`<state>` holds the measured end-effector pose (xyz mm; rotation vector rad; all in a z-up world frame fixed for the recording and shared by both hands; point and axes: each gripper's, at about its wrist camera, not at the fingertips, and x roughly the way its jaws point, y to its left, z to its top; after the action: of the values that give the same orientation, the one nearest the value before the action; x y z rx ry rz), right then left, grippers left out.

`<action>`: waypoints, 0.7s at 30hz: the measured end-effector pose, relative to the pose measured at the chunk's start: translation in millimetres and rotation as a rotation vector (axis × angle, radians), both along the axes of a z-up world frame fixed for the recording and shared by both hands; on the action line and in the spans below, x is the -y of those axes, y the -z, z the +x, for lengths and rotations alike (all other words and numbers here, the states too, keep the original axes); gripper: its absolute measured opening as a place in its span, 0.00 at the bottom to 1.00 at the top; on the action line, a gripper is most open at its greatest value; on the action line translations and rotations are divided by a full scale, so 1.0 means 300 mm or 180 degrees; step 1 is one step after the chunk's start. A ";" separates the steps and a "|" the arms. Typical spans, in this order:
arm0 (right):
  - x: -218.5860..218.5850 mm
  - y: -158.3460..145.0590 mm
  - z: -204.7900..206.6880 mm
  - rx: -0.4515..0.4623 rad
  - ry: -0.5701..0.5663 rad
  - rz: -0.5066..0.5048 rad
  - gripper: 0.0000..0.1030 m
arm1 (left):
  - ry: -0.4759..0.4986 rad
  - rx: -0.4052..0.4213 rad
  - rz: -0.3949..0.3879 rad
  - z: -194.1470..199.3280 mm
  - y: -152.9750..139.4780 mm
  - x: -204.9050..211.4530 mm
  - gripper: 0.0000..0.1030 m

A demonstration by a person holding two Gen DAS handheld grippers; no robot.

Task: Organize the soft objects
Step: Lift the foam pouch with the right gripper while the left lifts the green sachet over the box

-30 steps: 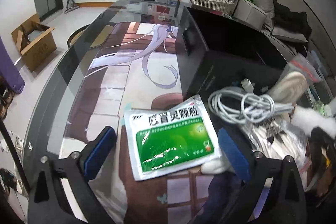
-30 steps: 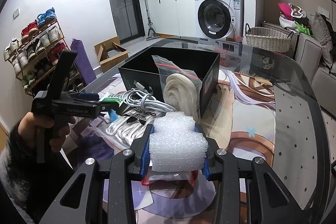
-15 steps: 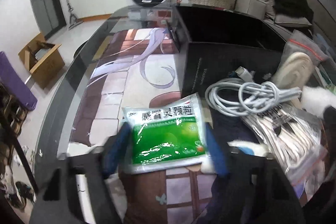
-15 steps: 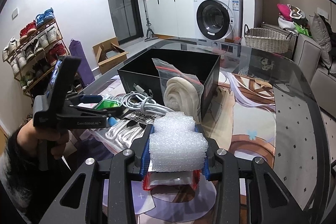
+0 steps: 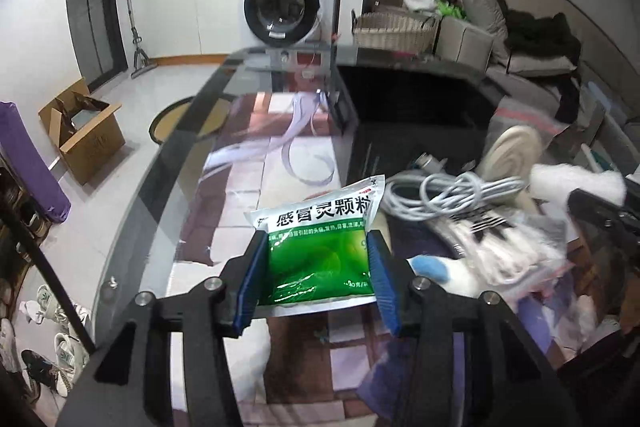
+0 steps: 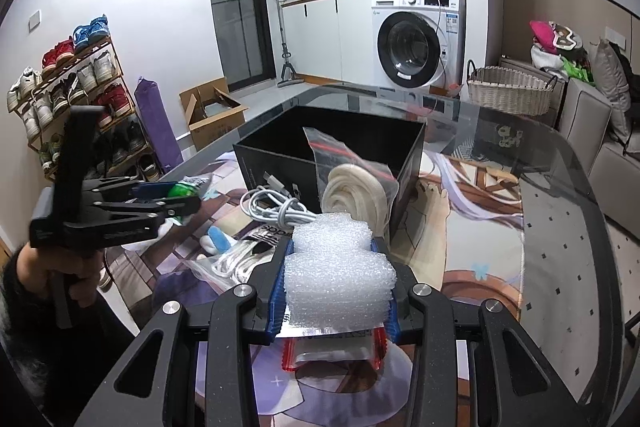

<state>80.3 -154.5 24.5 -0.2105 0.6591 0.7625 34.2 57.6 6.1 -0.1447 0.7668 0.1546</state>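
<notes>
My left gripper (image 5: 316, 247) is shut on a green and white medicine sachet (image 5: 320, 251) and holds it lifted above the glass table; it also shows in the right wrist view (image 6: 182, 191). My right gripper (image 6: 334, 255) is shut on a white foam wrap block (image 6: 336, 267), held above the table in front of the open black box (image 6: 332, 143). A coiled white cable (image 5: 440, 195), a zip bag with a cream roll (image 6: 356, 183), a bag of white laces (image 5: 500, 243) and a blue and white plush (image 6: 218, 241) lie beside the box.
The glass table (image 6: 560, 219) carries a printed mat. A red-edged packet (image 6: 332, 351) lies under my right gripper. A wicker basket (image 6: 510, 91), a washing machine (image 6: 416, 39), a cardboard box (image 5: 80, 131) and a shoe rack (image 6: 76, 91) stand around the table.
My left gripper closed on the green sachet that lay on the table and lifted it. My right gripper kept holding the foam block nearly still.
</notes>
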 end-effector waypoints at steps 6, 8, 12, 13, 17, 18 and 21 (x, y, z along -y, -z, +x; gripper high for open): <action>0.017 -0.052 -0.033 0.0100 0.0062 0.0080 0.37 | 0.0090 0.0306 -0.0065 -0.063 -0.092 0.017 0.46; 0.024 -0.081 -0.049 0.0157 0.0072 0.0125 0.37 | 0.0104 0.0385 -0.0100 -0.080 -0.124 0.024 0.46; 0.028 -0.149 -0.066 0.0215 0.0050 0.0253 0.37 | 0.0172 0.0624 -0.0115 -0.111 -0.204 0.041 0.46; 0.023 -0.168 -0.066 0.0226 0.0053 0.0270 0.37 | 0.0171 0.0660 -0.0111 -0.111 -0.221 0.043 0.46; 0.001 -0.227 -0.056 0.0299 0.0045 0.0343 0.37 | 0.0201 0.0754 -0.0167 -0.091 -0.260 0.038 0.46; -0.007 -0.237 -0.048 0.0307 0.0046 0.0342 0.37 | 0.0230 0.0777 -0.0150 -0.080 -0.271 0.043 0.46; -0.035 -0.264 -0.013 0.0337 0.0027 0.0353 0.37 | 0.0285 0.0843 -0.0082 -0.048 -0.297 0.060 0.46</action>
<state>76.4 -143.9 103.8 -0.1454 0.5157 0.7721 19.9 39.6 95.3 -0.1514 0.5102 0.0390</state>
